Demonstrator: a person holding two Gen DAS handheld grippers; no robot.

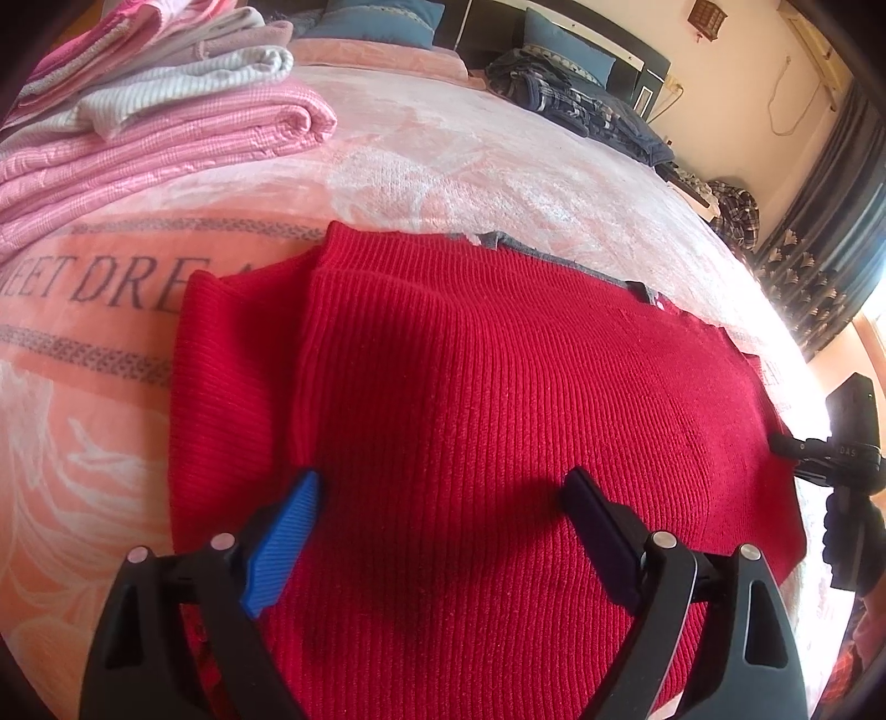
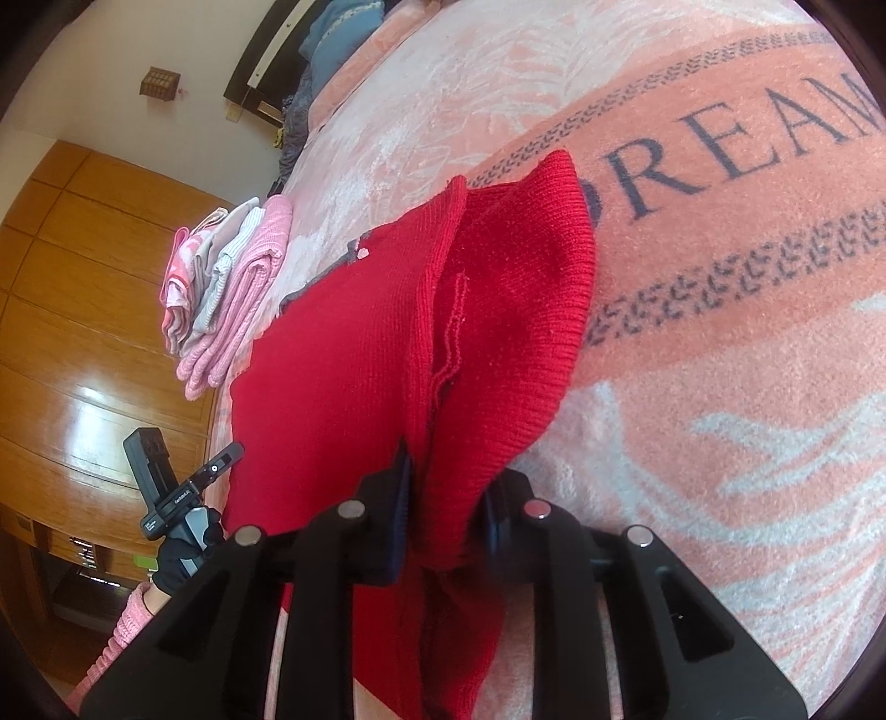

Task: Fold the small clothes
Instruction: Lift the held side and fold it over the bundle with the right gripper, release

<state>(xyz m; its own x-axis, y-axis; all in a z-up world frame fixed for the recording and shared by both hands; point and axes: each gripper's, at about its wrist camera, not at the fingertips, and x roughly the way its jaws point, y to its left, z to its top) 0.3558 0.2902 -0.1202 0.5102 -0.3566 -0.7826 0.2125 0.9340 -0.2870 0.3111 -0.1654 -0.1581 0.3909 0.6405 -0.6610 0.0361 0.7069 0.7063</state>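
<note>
Pink bed blanket, wooden wardrobe, dark curtain, cream walls.

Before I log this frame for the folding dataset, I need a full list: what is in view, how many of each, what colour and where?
red knit garment: one, red, spread on the bed; a grey edge shows at its far side.
folded clothes stack: one pile, pink, white and grey, far left on the bed.
blanket: one, peach and white with dark lettering, covering the bed.
pillows: two, blue, at the headboard.
dark plaid bedding: one heap, navy, by the pillows.
wardrobe: one, wooden, beside the bed.
left gripper: black, one blue pad, open over the garment.
right gripper: black, shut on the garment's edge.
gloved hand: black glove, pink sleeve, holding the left gripper.
</note>
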